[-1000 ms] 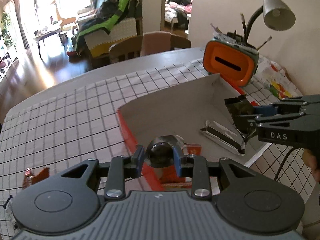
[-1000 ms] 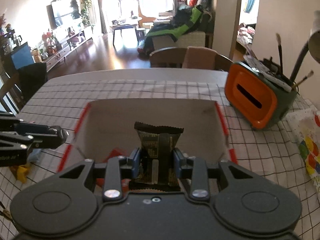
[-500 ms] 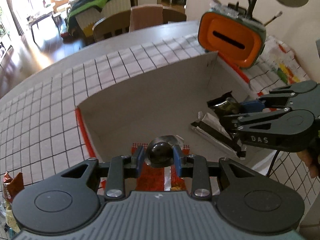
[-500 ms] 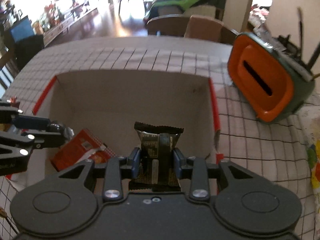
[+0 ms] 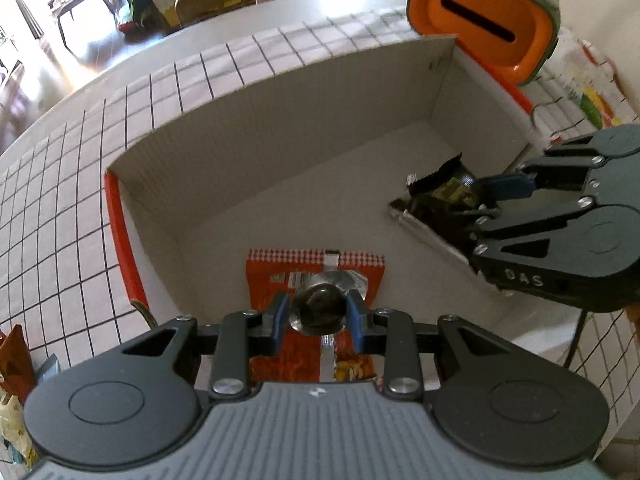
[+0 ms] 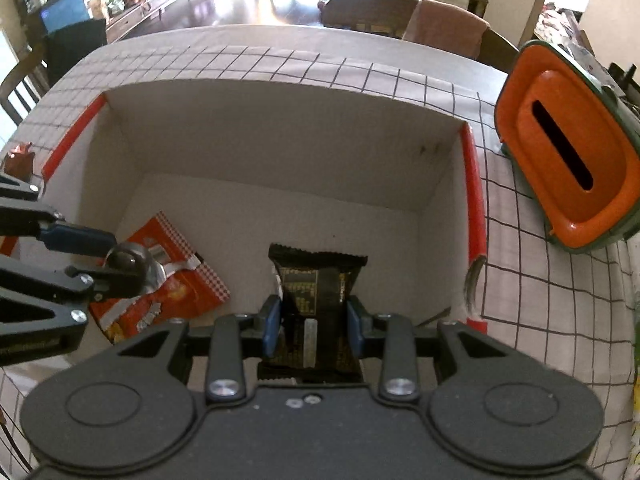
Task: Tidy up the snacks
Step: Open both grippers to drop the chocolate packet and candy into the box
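Observation:
An open cardboard box (image 5: 280, 96) (image 6: 280, 136) with red edges stands on the checked tablecloth. My left gripper (image 5: 319, 314) is shut on a round dark candy in clear silvery wrap (image 5: 320, 308), held over the box's left side; the candy (image 6: 128, 260) and the left gripper (image 6: 100, 256) also show in the right wrist view. Under it an orange snack packet (image 5: 316, 268) (image 6: 176, 284) lies on the box floor. My right gripper (image 6: 313, 326) (image 5: 476, 196) is shut on a black snack packet (image 6: 316, 284) (image 5: 444, 184), low inside the box's right side above a silver-edged packet (image 5: 432, 236).
An orange and green holder (image 5: 484, 20) (image 6: 568, 176) with a slot and brushes stands beyond the box's right corner. Loose snack packets (image 5: 16, 364) lie on the cloth left of the box. A colourful printed sheet (image 5: 592, 92) lies at the right. Chairs stand behind the table.
Both grippers have tilted downward and sunk into the box with their snacks still held. The box now fills more of both views and the room behind has slid out of view.

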Demonstrator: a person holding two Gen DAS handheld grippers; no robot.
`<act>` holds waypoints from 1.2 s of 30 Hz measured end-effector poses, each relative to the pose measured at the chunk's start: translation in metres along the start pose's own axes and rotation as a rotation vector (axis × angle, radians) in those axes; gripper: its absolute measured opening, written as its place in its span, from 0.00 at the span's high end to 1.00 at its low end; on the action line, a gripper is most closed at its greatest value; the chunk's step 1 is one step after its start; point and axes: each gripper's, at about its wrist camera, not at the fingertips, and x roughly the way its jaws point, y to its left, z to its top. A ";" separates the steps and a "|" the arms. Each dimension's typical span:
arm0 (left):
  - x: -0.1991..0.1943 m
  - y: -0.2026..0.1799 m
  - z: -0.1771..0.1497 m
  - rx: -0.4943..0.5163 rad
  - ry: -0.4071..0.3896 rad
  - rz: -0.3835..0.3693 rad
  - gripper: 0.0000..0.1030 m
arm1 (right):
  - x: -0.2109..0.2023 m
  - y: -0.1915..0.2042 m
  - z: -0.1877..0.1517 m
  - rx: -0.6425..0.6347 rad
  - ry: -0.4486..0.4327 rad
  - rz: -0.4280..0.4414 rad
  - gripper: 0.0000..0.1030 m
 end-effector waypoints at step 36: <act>-0.076 0.025 -0.031 -0.063 -0.231 -0.004 0.35 | -0.073 0.008 -0.010 0.067 -0.215 0.077 0.39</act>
